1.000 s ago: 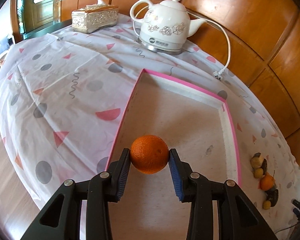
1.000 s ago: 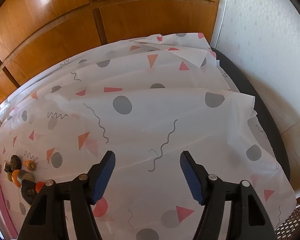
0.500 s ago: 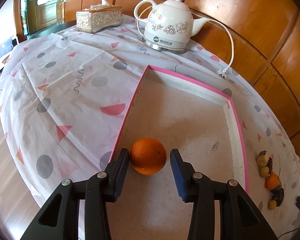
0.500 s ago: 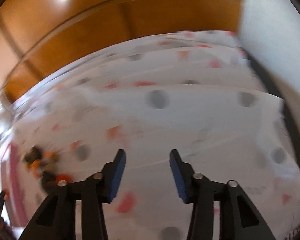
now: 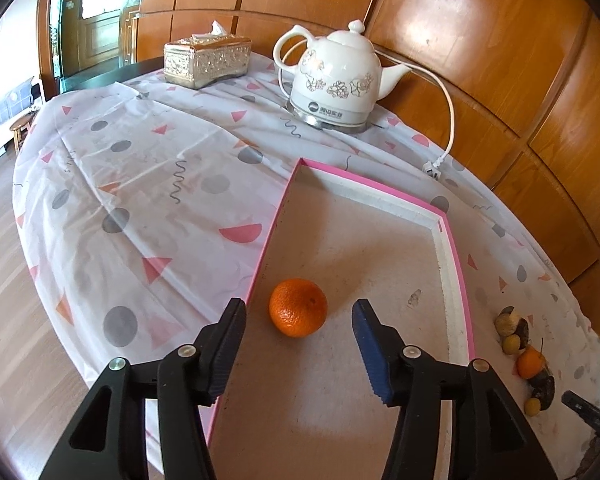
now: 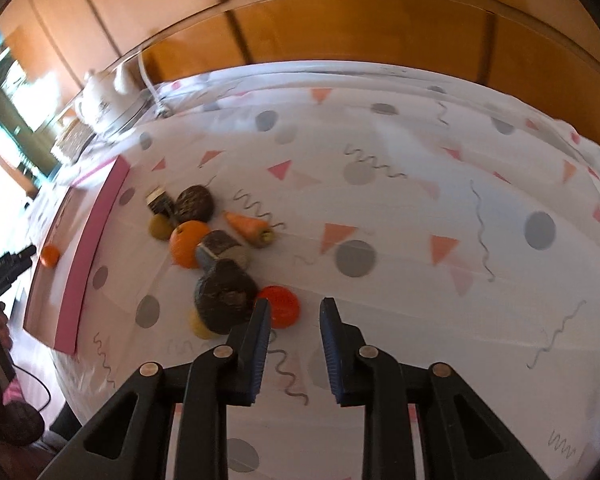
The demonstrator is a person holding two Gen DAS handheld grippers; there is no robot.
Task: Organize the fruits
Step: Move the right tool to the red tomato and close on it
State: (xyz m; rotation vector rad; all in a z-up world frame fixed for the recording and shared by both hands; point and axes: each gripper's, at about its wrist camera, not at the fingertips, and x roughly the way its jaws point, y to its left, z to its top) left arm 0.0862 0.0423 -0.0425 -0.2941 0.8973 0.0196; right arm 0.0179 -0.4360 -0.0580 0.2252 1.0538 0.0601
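a: on the table, left to right?
b: patterned tablecloth (image 5: pixel 148 184); tissue box (image 5: pixel 207 62); white kettle (image 5: pixel 334 80); pink-edged tray (image 5: pixel 458 264), one orange (image 5: pixel 298 307) resting on its floor.
a: left gripper (image 5: pixel 299 342)?
b: fingers spread wide, holding nothing; orange sits between the tips, touching neither.
a: beside the tray?
b: pile of fruit (image 6: pixel 216 256) on the cloth, including a second orange (image 6: pixel 188 242), a carrot (image 6: pixel 249 229), a red piece (image 6: pixel 281 306).
a: right gripper (image 6: pixel 293 344)?
b: over the cloth near the pile, fingers partly apart, empty.
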